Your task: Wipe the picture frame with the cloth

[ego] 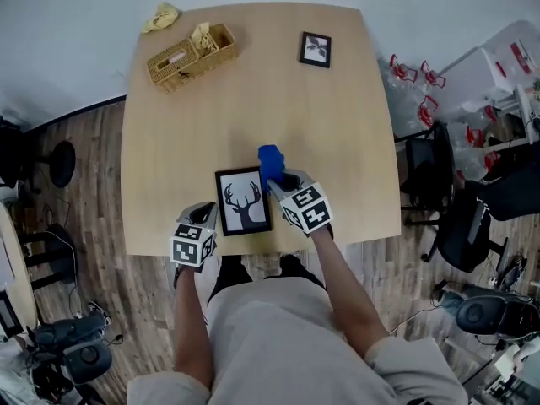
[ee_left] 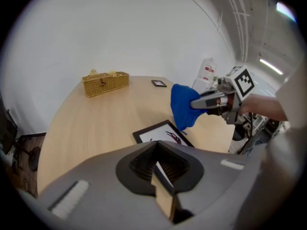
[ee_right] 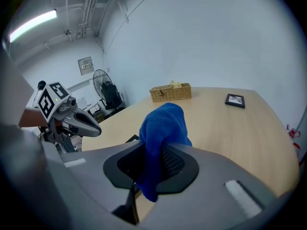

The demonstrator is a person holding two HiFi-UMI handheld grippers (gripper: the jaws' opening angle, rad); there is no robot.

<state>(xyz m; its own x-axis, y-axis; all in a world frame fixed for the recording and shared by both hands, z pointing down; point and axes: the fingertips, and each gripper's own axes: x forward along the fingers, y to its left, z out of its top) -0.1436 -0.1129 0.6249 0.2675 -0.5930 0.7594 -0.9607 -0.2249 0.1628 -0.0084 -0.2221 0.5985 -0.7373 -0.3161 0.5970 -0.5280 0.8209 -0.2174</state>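
A black picture frame (ego: 243, 201) with a deer silhouette lies near the table's front edge. My left gripper (ego: 208, 213) sits at its left edge; in the left gripper view the jaws (ee_left: 160, 169) stand nearly together with a thin slice of the frame's edge between them. My right gripper (ego: 278, 178) is shut on a blue cloth (ego: 270, 160), held just off the frame's upper right corner. The cloth (ee_right: 160, 128) drapes out of the jaws and hangs over the frame (ee_left: 160, 132) in the left gripper view (ee_left: 184, 104).
A wicker basket (ego: 190, 55) stands at the table's far left, with a yellow cloth (ego: 160, 15) beyond it. A small black frame (ego: 315, 49) lies at the far right. Office chairs (ego: 472, 218) and clutter stand to the right of the table (ego: 337, 142).
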